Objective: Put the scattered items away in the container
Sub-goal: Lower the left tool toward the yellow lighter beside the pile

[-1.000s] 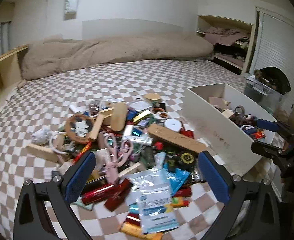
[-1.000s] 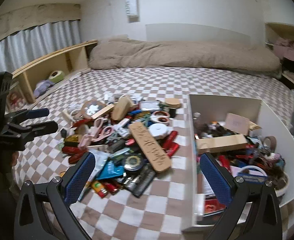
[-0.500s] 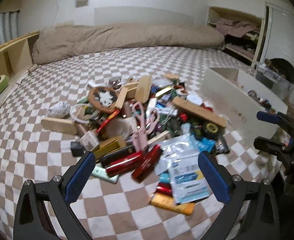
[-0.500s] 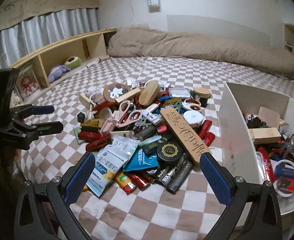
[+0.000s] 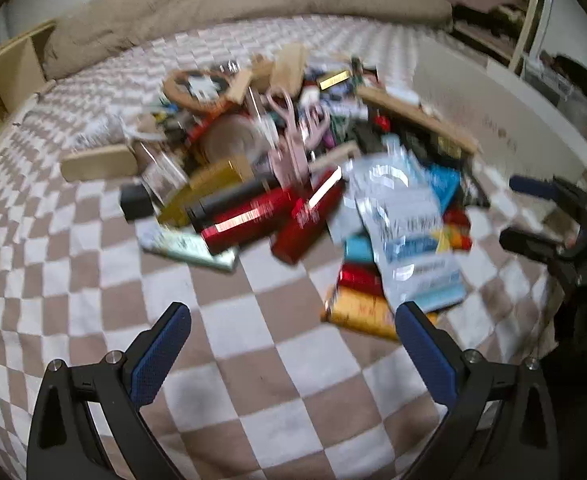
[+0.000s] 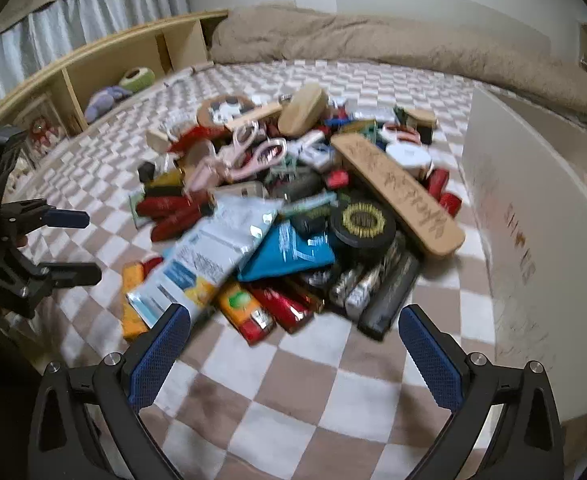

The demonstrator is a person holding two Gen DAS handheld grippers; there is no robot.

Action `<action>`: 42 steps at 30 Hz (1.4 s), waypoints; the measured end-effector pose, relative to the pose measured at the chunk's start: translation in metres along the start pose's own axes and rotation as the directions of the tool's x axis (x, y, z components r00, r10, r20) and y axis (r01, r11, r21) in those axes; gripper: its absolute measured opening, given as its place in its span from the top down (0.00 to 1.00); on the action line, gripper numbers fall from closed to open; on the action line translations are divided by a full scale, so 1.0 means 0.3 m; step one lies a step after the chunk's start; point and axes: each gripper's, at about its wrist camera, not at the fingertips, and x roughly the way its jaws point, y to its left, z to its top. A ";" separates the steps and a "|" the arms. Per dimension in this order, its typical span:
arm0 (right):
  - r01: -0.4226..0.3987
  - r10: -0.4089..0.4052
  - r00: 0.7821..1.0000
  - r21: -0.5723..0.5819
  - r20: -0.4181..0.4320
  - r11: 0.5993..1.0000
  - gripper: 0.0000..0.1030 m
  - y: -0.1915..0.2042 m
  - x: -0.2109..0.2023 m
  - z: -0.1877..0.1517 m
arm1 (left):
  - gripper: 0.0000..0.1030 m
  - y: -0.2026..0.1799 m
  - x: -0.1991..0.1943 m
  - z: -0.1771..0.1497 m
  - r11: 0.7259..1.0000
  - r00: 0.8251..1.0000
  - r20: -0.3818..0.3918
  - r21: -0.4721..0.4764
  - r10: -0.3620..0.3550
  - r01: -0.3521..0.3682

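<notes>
Scattered pile (image 6: 293, 216) sits on the bed (image 6: 333, 392) just ahead of both tongs, white container (image 6: 533, 216) to its right; left tongs (image 5: 293, 344) and right tongs (image 6: 293, 340) spread wide, empty, likely lining up a pick.

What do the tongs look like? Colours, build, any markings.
Both match: left tongs and right tongs have black angular plastic frames with triangular cutouts, silver bolt heads at the joints, and textured blue pads lining the inner finger faces. No cables, labels or sleeves visible.
</notes>
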 end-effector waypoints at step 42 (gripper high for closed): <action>0.014 -0.021 0.998 -0.118 -0.052 0.993 0.00 -0.003 0.099 -0.101 | 0.00 -0.135 0.102 -0.078 0.963 0.986 -0.029 0.214 -0.163 0.165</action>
